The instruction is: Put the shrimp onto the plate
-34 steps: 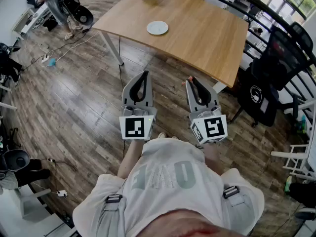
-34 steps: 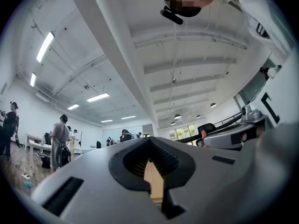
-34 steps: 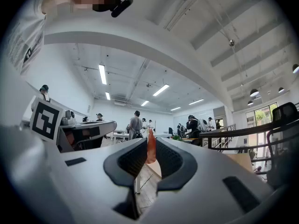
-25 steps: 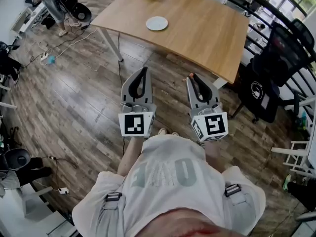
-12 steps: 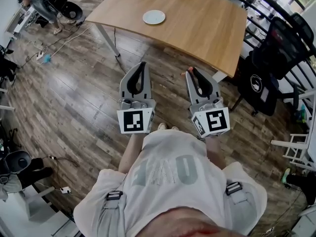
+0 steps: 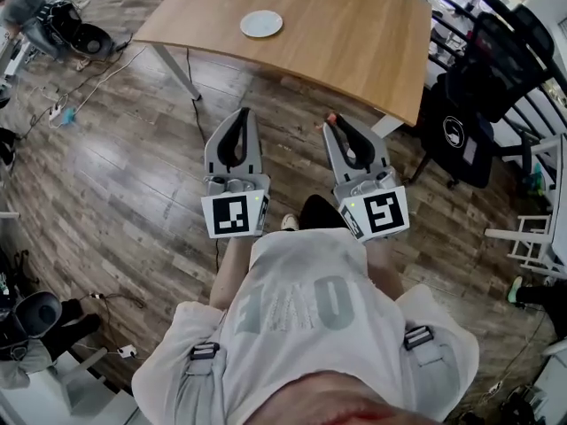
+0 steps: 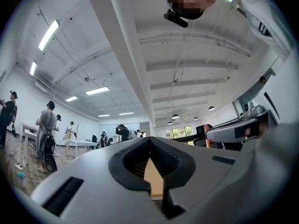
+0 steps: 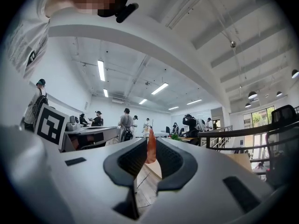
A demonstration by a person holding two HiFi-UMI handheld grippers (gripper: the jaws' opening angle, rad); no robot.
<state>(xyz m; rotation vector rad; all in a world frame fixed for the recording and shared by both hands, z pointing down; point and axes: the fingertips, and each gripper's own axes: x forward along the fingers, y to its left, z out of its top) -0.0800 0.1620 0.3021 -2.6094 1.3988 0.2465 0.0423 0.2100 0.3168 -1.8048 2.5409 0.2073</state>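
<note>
My right gripper [image 6: 333,122] is shut on a small orange shrimp [image 6: 331,118], which sticks up between the fingertips [image 8: 151,148]. My left gripper [image 6: 241,113] is beside it, its tips together and nothing in them; its view [image 7: 149,141] shows only a strip of wooden table through the hole between the fingers. Both are held level above the wood floor, short of the table. The white round plate [image 6: 261,24] lies on the wooden table [image 6: 354,42], near its far left part, well ahead of both grippers.
A black office chair [image 6: 465,131] stands at the table's right end, with a dark railing behind it. The table's white leg [image 6: 177,73] is ahead on the left. Cables and a power strip [image 6: 58,113] lie on the floor at left. Several people stand far off.
The table and plate have drawn closer and shifted left in the head view as both grippers were carried forward. The shrimp stays gripped. The person at top left has nearly left the frame.
</note>
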